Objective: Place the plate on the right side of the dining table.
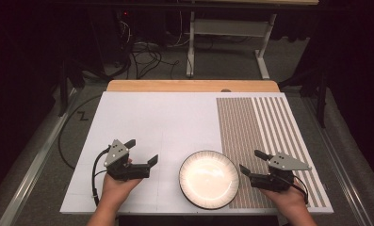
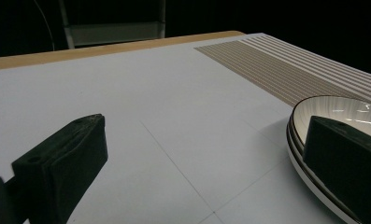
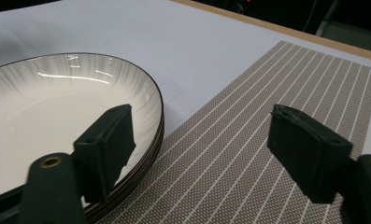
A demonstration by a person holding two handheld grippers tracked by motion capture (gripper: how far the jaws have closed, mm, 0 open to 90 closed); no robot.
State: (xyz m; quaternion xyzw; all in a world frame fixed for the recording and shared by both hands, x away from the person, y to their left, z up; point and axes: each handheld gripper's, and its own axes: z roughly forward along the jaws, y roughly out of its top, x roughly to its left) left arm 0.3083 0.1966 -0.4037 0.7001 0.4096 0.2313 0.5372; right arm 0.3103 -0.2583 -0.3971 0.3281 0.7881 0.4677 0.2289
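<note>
Two hands are coming in over the near edge of the counter (image 1: 142,117), each carrying one hand-held gripper. The left hand-held gripper (image 1: 143,151) is sitting just left of the plates, its jaws standing wide apart with nothing between them; in the left gripper view (image 2: 192,163) one jaw is hanging over bare white counter (image 2: 150,93) and the other is standing in front of the near rim of the plates (image 2: 342,109), though whether it is touching them cannot be told. The right hand-held gripper (image 1: 252,162) is sitting just right of the plates, also released and gripping nothing. In the right gripper view (image 3: 199,144) one jaw is hanging over the plate rim and the other over the placemat (image 3: 267,116), with an open gap between them.

Between the two grippers, near the front edge, the plates (image 1: 208,179) are lying as a stack: the right gripper view shows about three dark-edged rims (image 3: 80,93) one on another, white with faint grey rays. The stack is overlapping the left edge of the one brown, white-striped placemat (image 1: 260,122), which is covering the right part of the counter.

Farther off, a wooden strip (image 1: 194,85) is running along the back edge. Beyond it, cables (image 1: 142,56) are lying on the floor beside a metal frame (image 1: 231,33).
</note>
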